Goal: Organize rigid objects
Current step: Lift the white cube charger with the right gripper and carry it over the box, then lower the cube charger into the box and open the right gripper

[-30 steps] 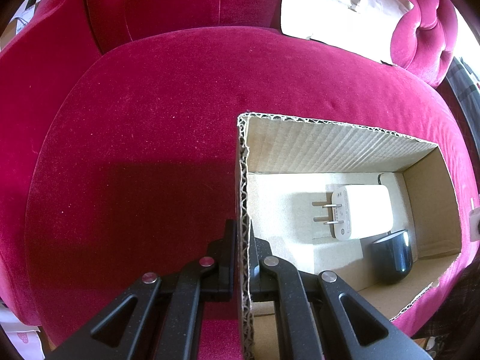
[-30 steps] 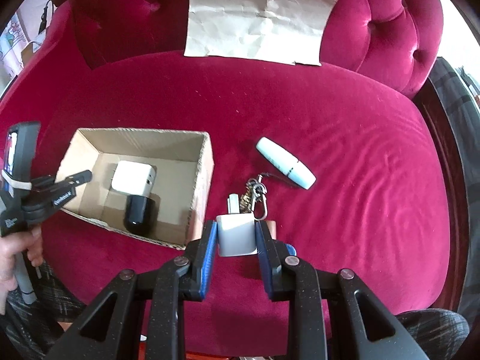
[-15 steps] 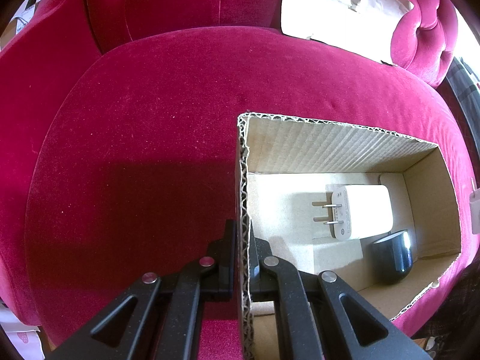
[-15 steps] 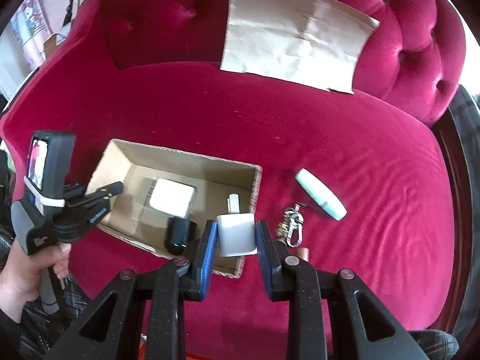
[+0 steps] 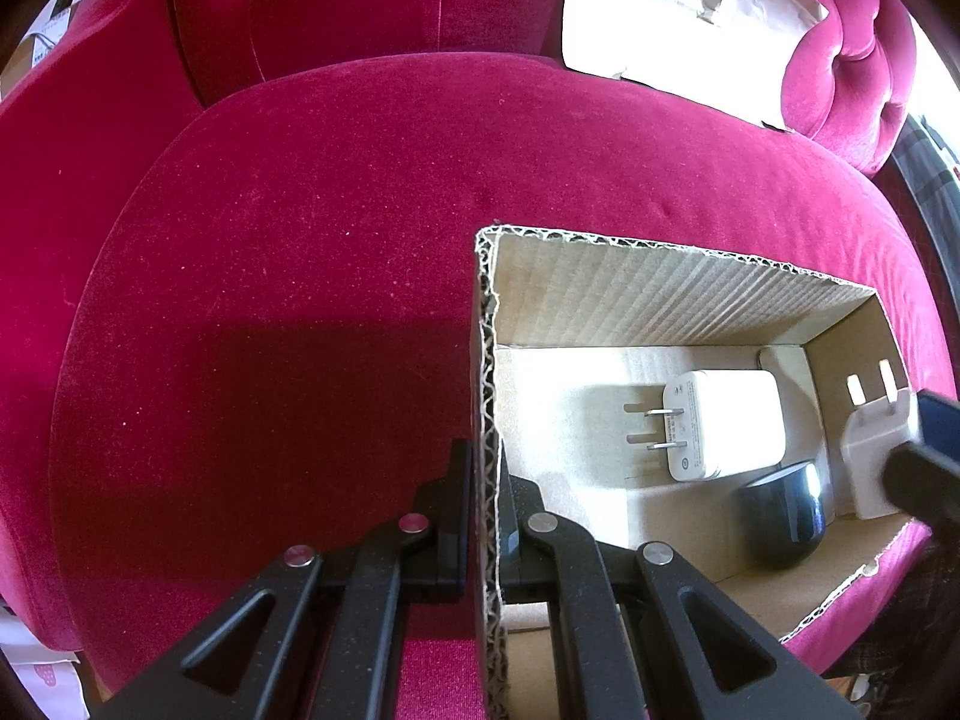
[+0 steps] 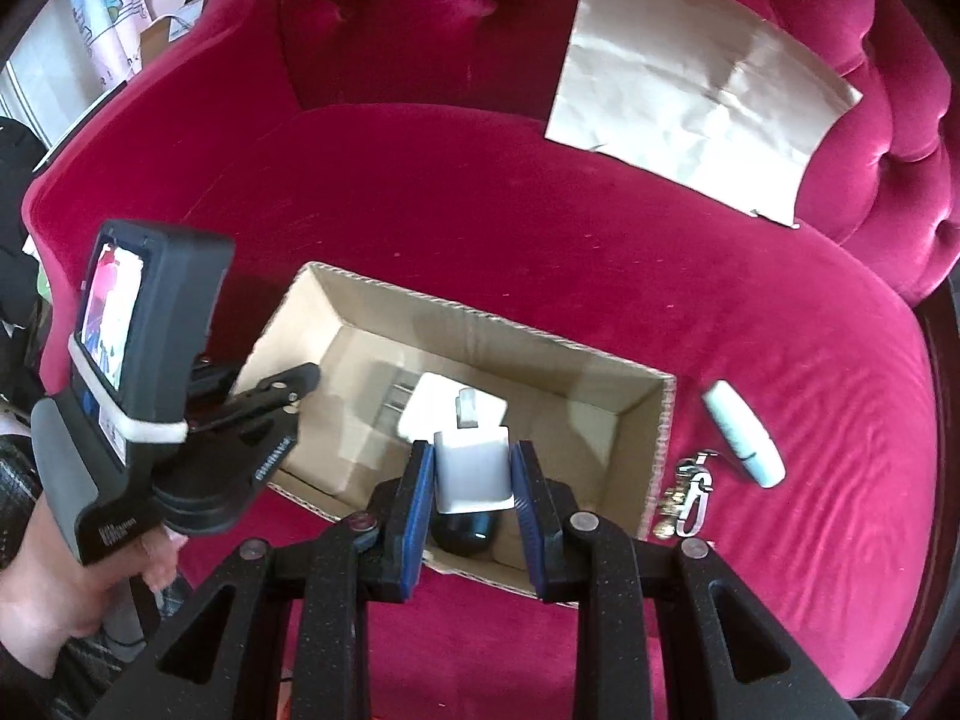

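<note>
On a crimson velvet sofa (image 6: 456, 192), an open cardboard box (image 5: 660, 294), pinched at its near left wall by the left gripper (image 5: 483, 510), jaws clamped tight on the corrugated edge, one finger inside and one outside. Above the box, the right gripper (image 6: 471, 471), blue pads (image 6: 418, 492) pressed on either side of a small white plug adapter (image 6: 471, 468), prongs pointing away from the camera. Seen from the left wrist camera, that same adapter hanging at the box's right end, over the interior. On the box floor, a larger white charger (image 5: 723, 423) lying flat, two prongs toward the left wall, and just beside it a dark rounded object (image 5: 780, 513), too shadowed to name. Outside the box to its right, on the cushion, a pale blue-and-white tube (image 6: 744, 441) and a metal keyring with carabiner (image 6: 690, 495), close together. Propped against the tufted backrest, a creased sheet of brown paper (image 6: 696, 126). At lower left of the right wrist camera's view, a hand (image 6: 66, 588) wrapped around the left gripper's handle.
</note>
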A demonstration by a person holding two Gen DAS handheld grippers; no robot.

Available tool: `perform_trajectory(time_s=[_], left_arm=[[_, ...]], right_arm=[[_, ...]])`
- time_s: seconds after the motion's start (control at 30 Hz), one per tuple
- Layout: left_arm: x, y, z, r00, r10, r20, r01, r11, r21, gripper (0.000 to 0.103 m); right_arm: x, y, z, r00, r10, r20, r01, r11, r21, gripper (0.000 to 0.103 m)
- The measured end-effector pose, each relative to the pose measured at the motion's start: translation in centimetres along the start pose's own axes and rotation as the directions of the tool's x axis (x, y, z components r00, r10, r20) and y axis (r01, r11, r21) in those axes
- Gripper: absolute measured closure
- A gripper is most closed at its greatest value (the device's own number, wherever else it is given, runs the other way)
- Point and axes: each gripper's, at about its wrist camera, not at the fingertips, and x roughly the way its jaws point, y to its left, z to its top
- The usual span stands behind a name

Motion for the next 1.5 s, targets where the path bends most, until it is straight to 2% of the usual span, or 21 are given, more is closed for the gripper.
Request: perform_trajectory(time_s=[0.5, 0.93, 1.0, 1.07, 1.17, 1.23, 1.3, 1.37, 1.5], left_arm=[[0.0, 0.1, 0.0, 1.0, -0.003, -0.001, 0.003, 1.0, -0.002, 0.099], [0.0, 0.1, -0.1, 1.0, -0.002, 0.001, 0.002, 1.0, 0.0, 0.099], [0.0, 0.1, -0.1, 1.0, -0.002, 0.0, 0.002, 1.0, -0.001, 0.099], [0.0, 0.1, -0.1, 1.0, -0.002, 0.001, 0.002, 1.0, -0.002, 0.099], [0.0, 0.1, -0.1, 1.0, -0.002, 0.001, 0.002, 1.0, -0.002, 0.099], [0.0, 0.0, -0.1, 1.0, -0.001, 0.001, 0.001, 1.0, -0.001, 0.099], [0.0, 0.0, -0.1, 1.0, -0.002, 0.001, 0.002, 1.0, -0.002, 0.099], [0.0, 0.0, -0.1, 1.0, -0.002, 0.002, 0.002, 1.0, -0.001, 0.099], [0.0, 0.0, -0.1, 1.0, -0.002, 0.001, 0.002, 1.0, -0.001, 0.099]], right_arm=[[3.5, 2.1, 0.4, 0.996, 0.065, -0.056, -0.066, 0.998, -0.011, 0.075], [4.5, 1.6, 0.1, 0.992, 0.092, -0.082, -0.091, 0.996, 0.013, 0.073], [4.3, 1.5, 0.1, 0.993, 0.088, -0.082, -0.088, 0.996, 0.004, 0.059], [4.0, 1.1, 0.0, 0.996, 0.059, -0.07, -0.059, 0.998, 0.005, 0.05], [3.8, 0.3, 0.0, 0.997, 0.049, -0.066, -0.047, 0.998, 0.029, 0.044], [3.6, 0.0, 0.0, 0.997, 0.045, -0.062, -0.043, 0.998, 0.037, 0.034], [3.5, -0.2, 0.0, 0.998, 0.04, -0.053, -0.037, 0.999, 0.04, 0.01], [3.1, -0.5, 0.1, 0.999, 0.037, -0.035, -0.036, 0.998, 0.043, 0.002], [3.2, -1.0, 0.1, 0.999, 0.018, -0.038, -0.016, 0.999, 0.041, 0.001]])
